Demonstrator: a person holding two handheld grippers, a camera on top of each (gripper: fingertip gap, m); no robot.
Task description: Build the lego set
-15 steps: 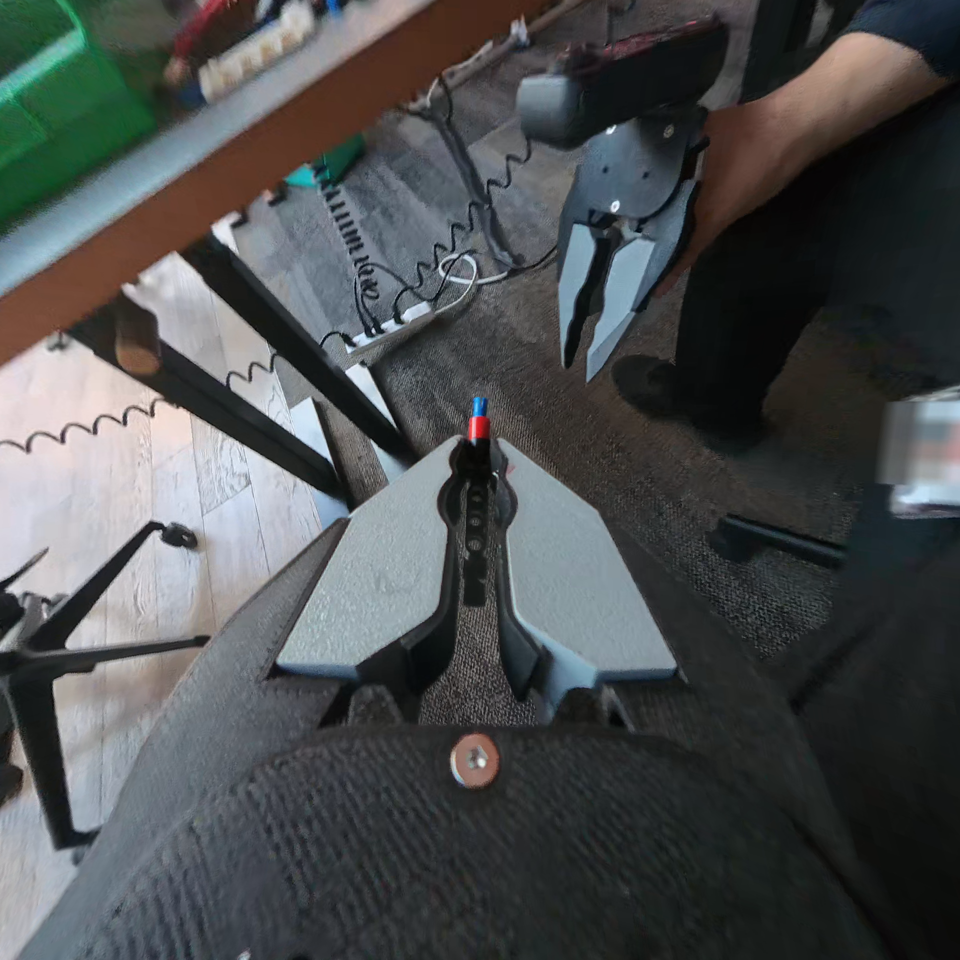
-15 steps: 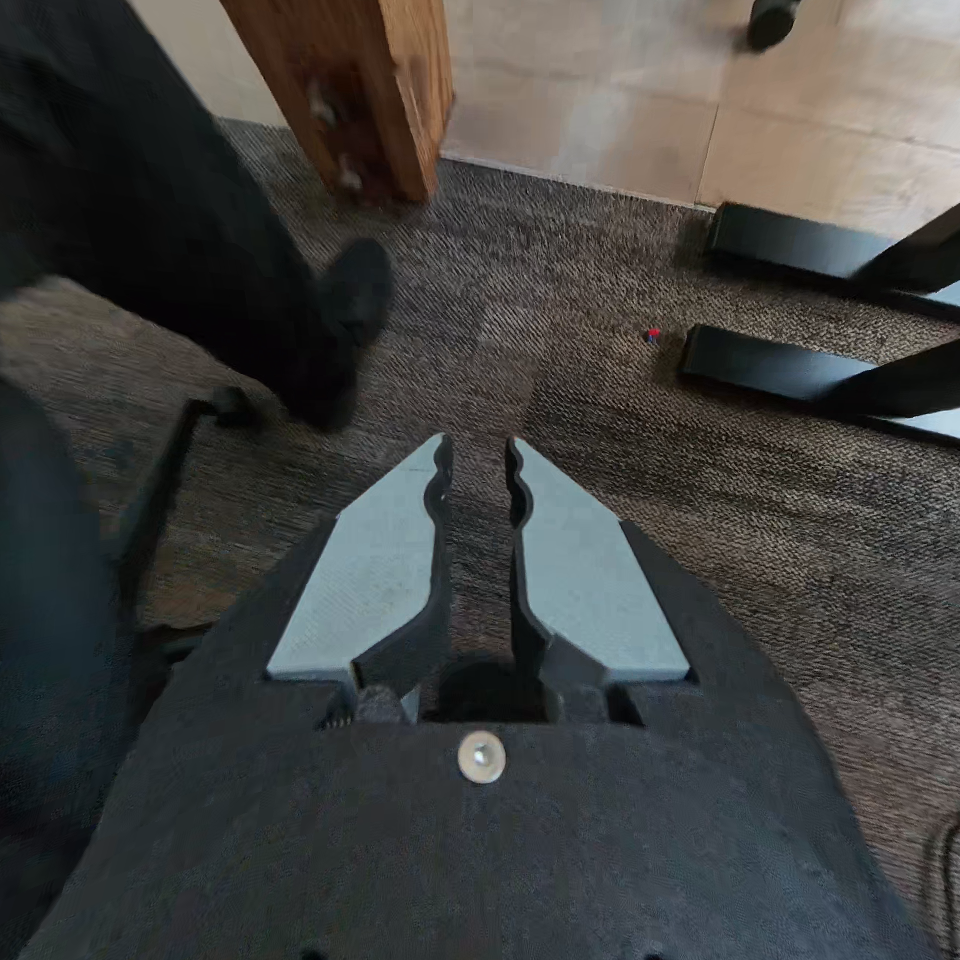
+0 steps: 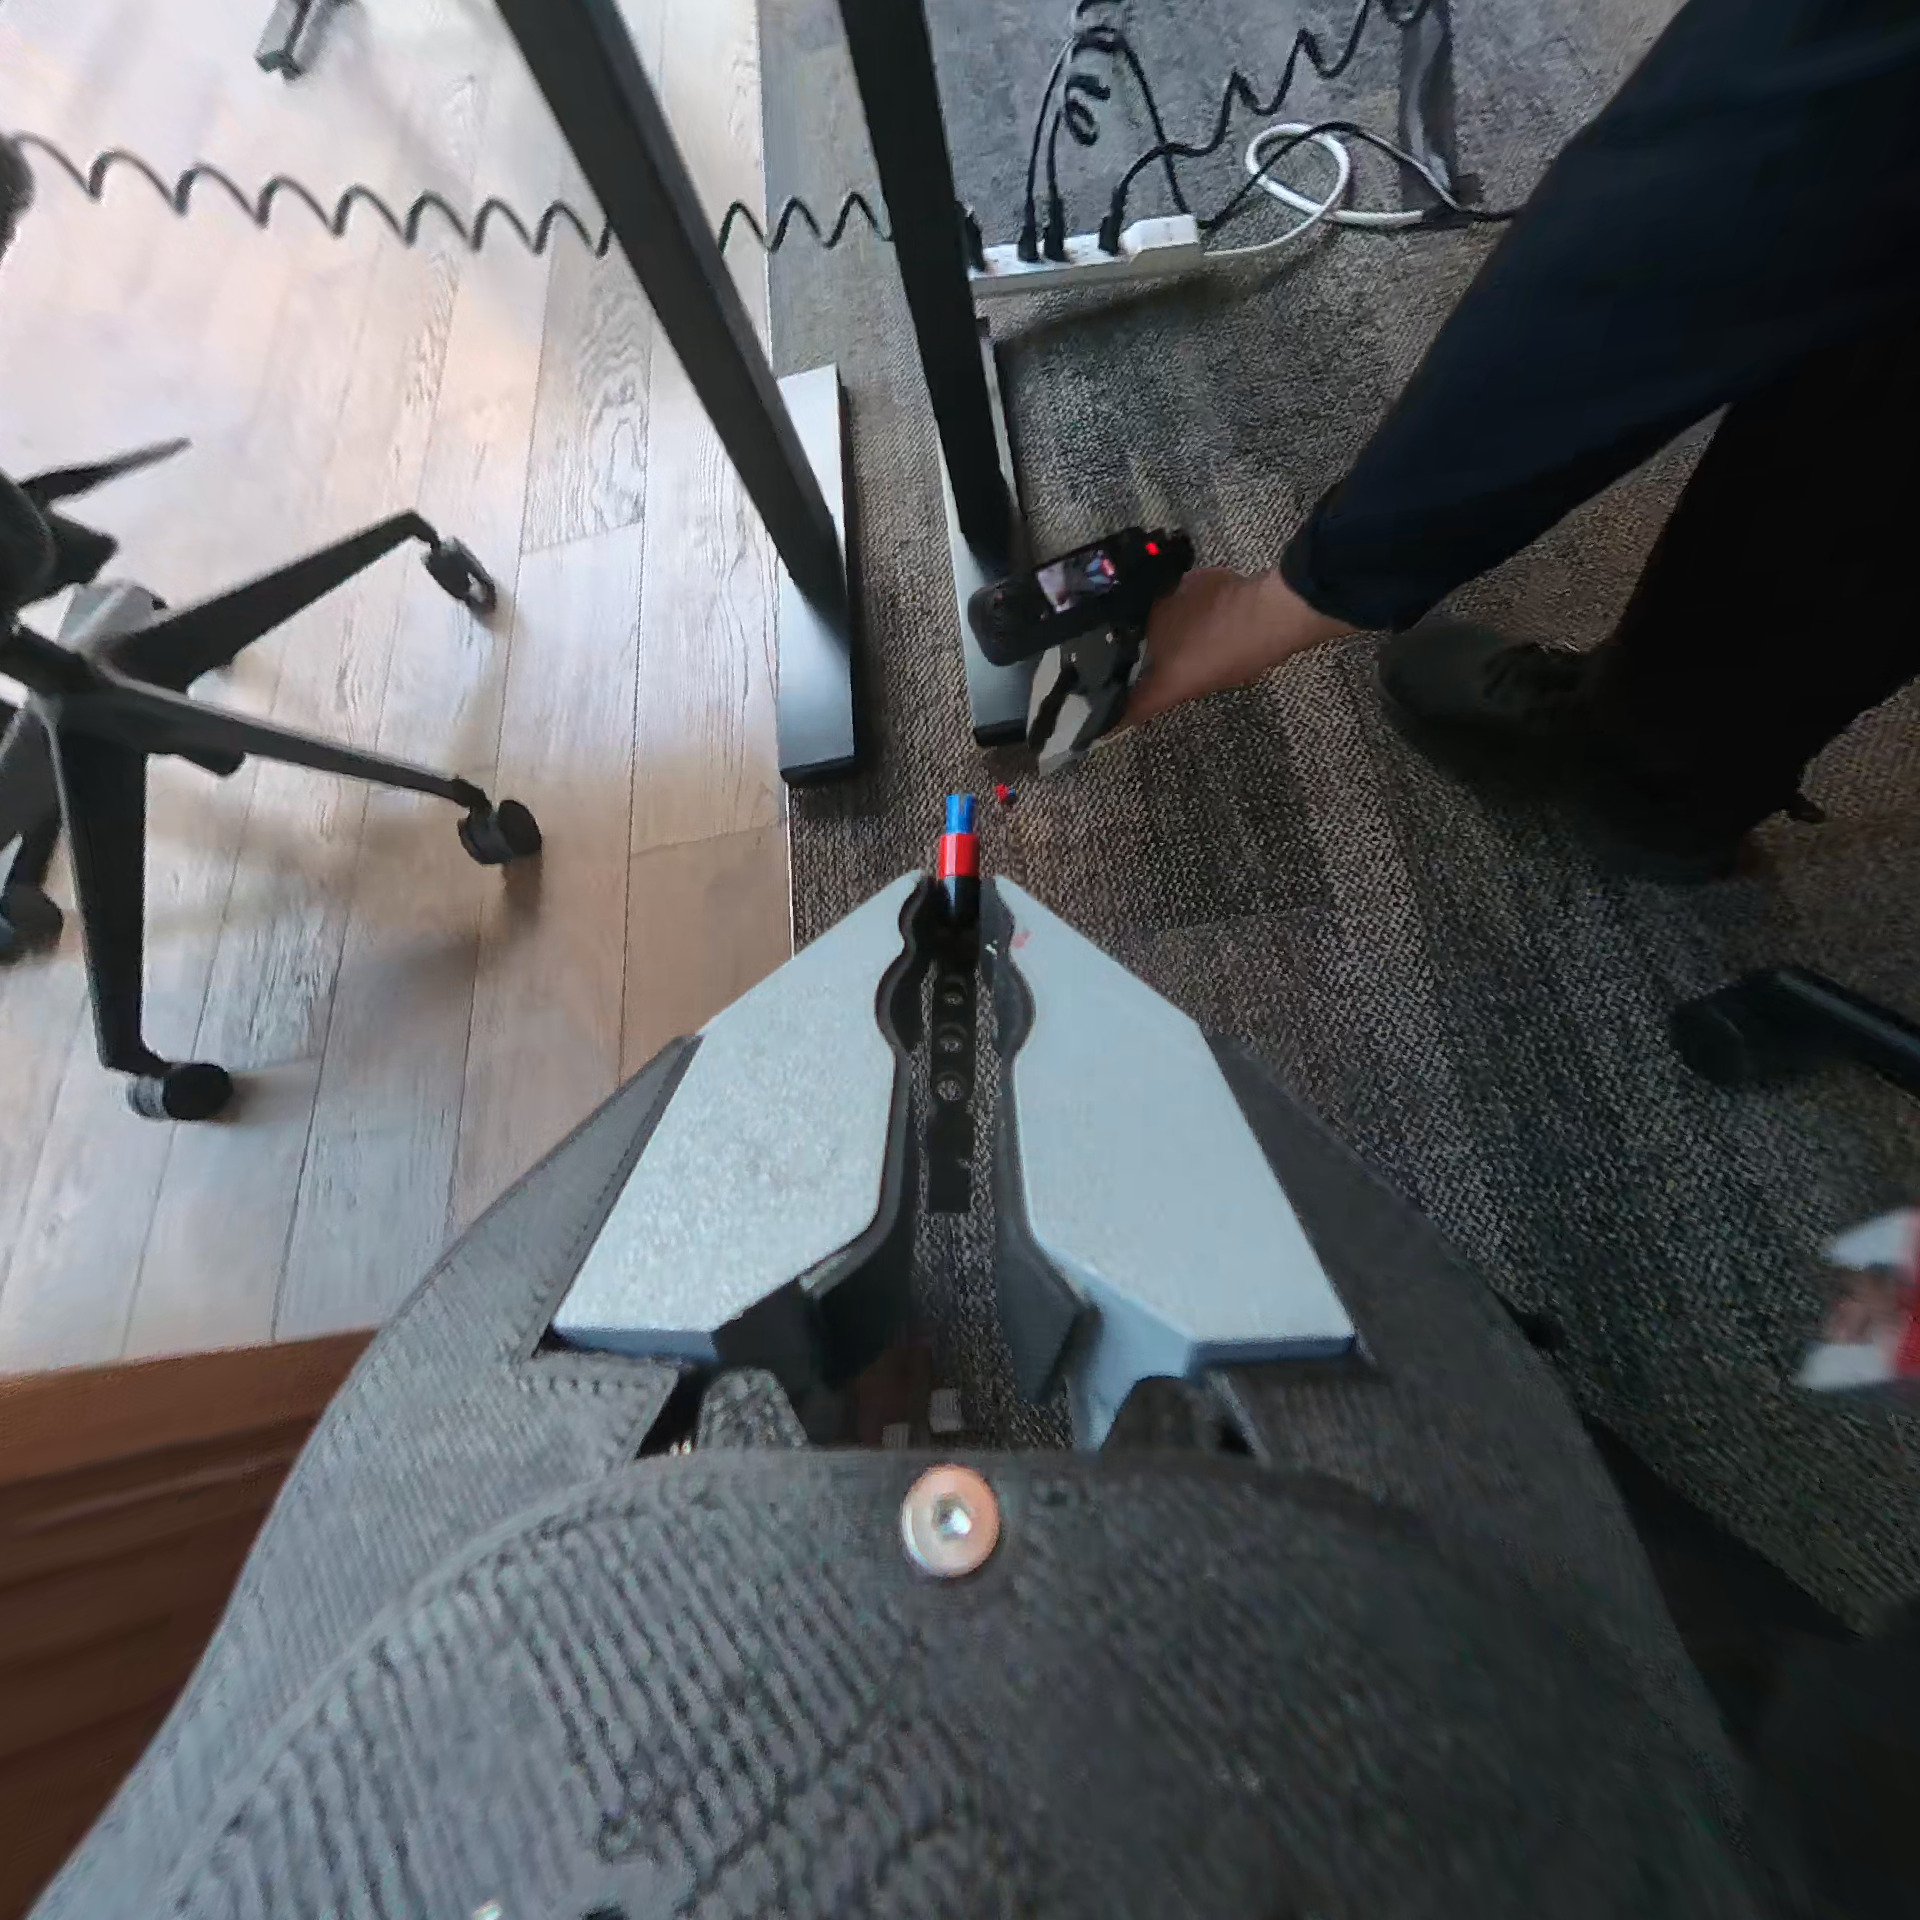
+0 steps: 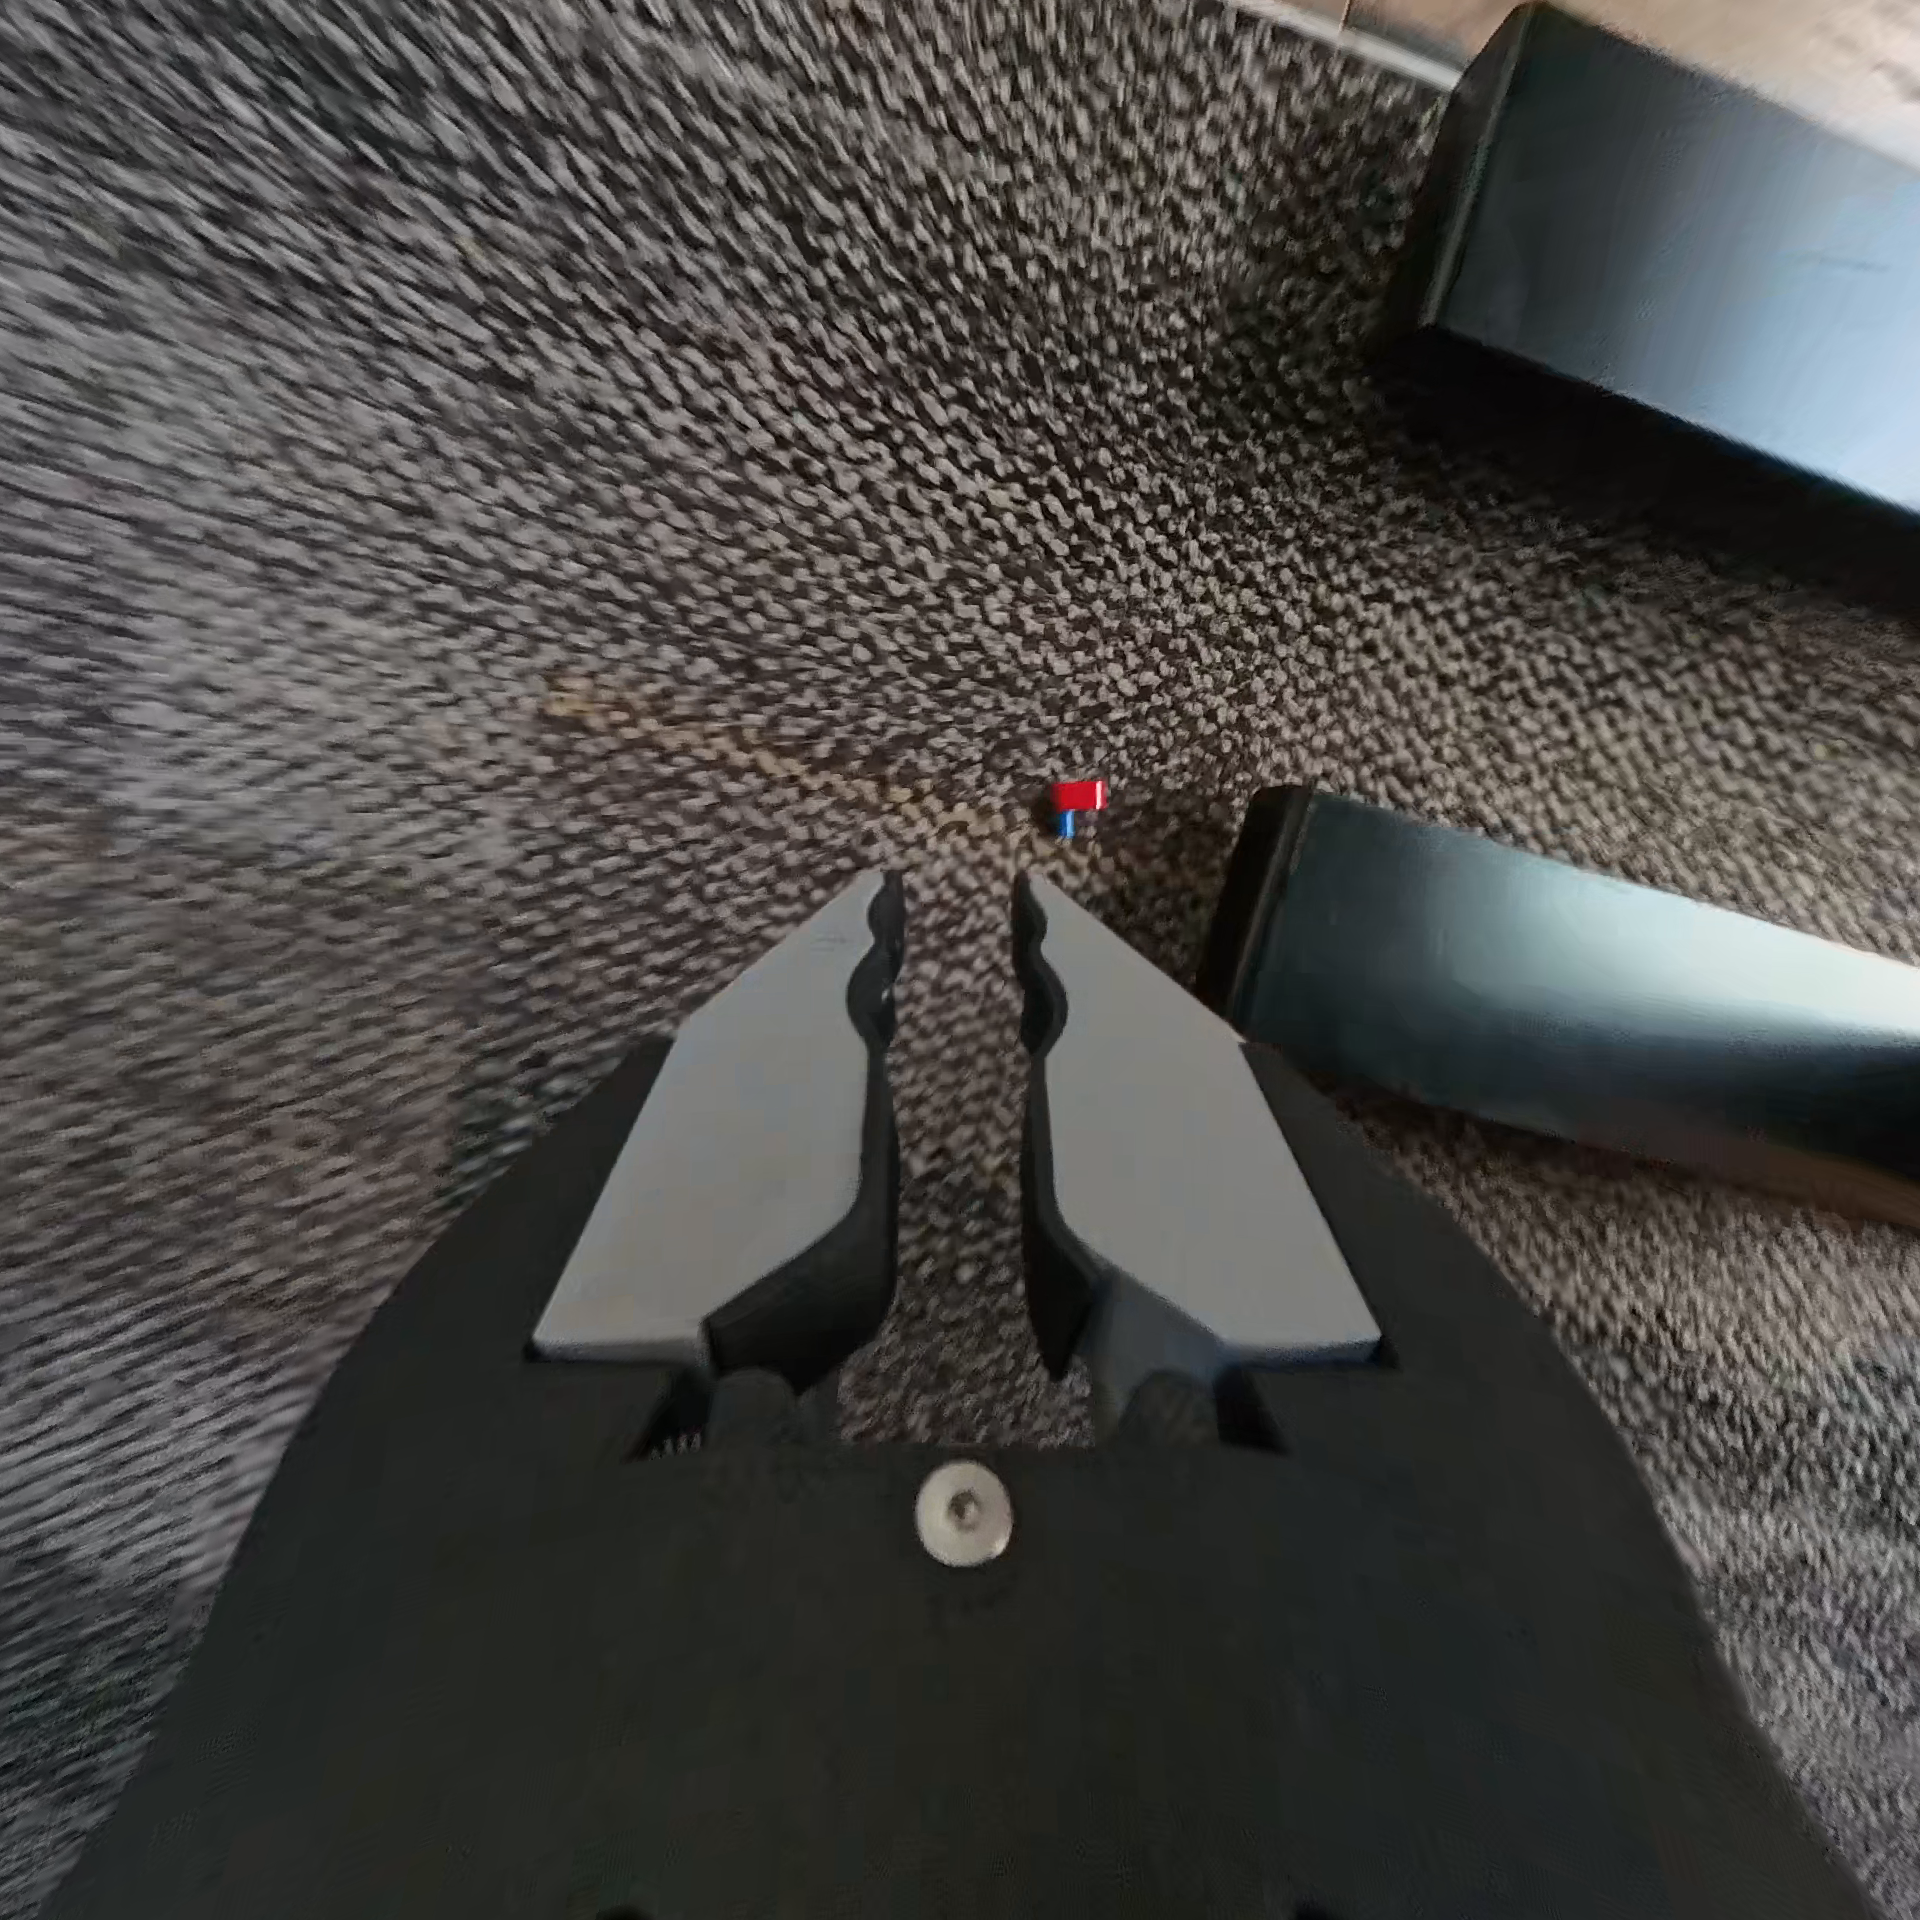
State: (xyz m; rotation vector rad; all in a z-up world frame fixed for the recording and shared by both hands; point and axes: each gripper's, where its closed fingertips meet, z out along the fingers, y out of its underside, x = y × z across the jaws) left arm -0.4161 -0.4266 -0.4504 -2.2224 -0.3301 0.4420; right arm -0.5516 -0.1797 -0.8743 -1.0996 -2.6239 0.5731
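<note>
Left gripper (image 3: 954, 883): jaws narrow, clamped on a black perforated beam (image 3: 951, 1039) tipped with red and blue pieces, pointing forward. Right gripper (image 4: 956, 883): jaws slightly apart, empty, above carpet (image 4: 520, 520); small red-and-blue piece (image 4: 1075, 802) lies just ahead and right of its tips, beside a black table foot (image 4: 1558, 997).

Rough woven carpet (image 4: 623, 416) is lying matt beside smooth grained wood flooring (image 3: 364, 416); glossy black metal table feet (image 4: 1558, 1039) are gleaming.
</note>
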